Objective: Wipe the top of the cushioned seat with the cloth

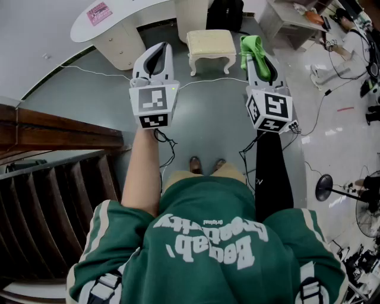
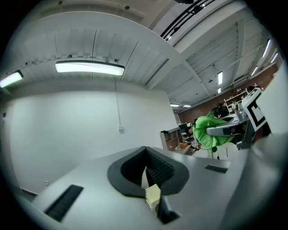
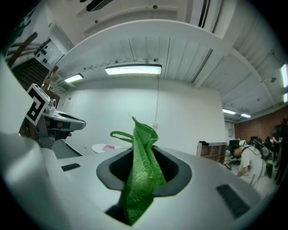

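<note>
Far across the grey floor (image 1: 208, 113), the cream cushioned seat (image 1: 211, 43) stands right of a white table (image 1: 127, 15) whose pink label (image 1: 99, 12) is unreadable. Right claw (image 1: 255, 53) grips the green cloth (image 1: 249, 47) just right of the seat; left claw (image 1: 159, 47) is closed, empty

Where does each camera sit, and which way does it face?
Head view: on head, steeply down; cushioned seat, floor, both forearms, shirt.
Left gripper view: on left gripper, tilted up at wall, ceiling; jaws shut.
Right gripper view: on right gripper, facing wall, ceiling; jaws clamp cloth.
Shared: each gripper view shows the other gripper.
</note>
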### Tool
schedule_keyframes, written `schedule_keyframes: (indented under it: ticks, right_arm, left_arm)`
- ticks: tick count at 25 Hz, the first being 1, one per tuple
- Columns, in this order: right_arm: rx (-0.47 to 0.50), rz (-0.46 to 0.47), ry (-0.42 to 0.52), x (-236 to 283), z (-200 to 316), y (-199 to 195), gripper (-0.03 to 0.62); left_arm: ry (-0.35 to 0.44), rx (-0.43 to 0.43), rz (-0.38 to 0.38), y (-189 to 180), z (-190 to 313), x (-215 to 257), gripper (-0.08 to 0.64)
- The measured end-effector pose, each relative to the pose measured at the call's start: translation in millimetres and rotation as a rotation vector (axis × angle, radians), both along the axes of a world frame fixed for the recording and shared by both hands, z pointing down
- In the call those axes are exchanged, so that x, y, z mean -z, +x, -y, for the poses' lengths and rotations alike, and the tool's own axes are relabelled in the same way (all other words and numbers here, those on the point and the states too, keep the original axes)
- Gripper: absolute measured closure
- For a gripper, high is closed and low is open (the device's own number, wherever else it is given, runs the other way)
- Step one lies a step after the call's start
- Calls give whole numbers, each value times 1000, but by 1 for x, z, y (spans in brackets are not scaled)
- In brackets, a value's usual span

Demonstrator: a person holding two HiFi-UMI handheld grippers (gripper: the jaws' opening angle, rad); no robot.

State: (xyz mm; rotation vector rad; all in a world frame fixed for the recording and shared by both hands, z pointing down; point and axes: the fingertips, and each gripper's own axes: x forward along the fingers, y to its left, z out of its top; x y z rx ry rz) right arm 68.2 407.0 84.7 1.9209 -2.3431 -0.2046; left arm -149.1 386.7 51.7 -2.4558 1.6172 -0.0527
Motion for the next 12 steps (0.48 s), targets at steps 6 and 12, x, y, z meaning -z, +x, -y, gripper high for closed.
schedule_keyframes:
  ticks: [6,12]
  right_arm:
    - [0,-4,1,-2,-1,-6,483]
    - [-2,-1,7,-1,-9,-4,481]
  left_arm:
    - [-3,5,-4,-7,1,-3,545]
    - [-8,5,-8,-8,-7,-5,545]
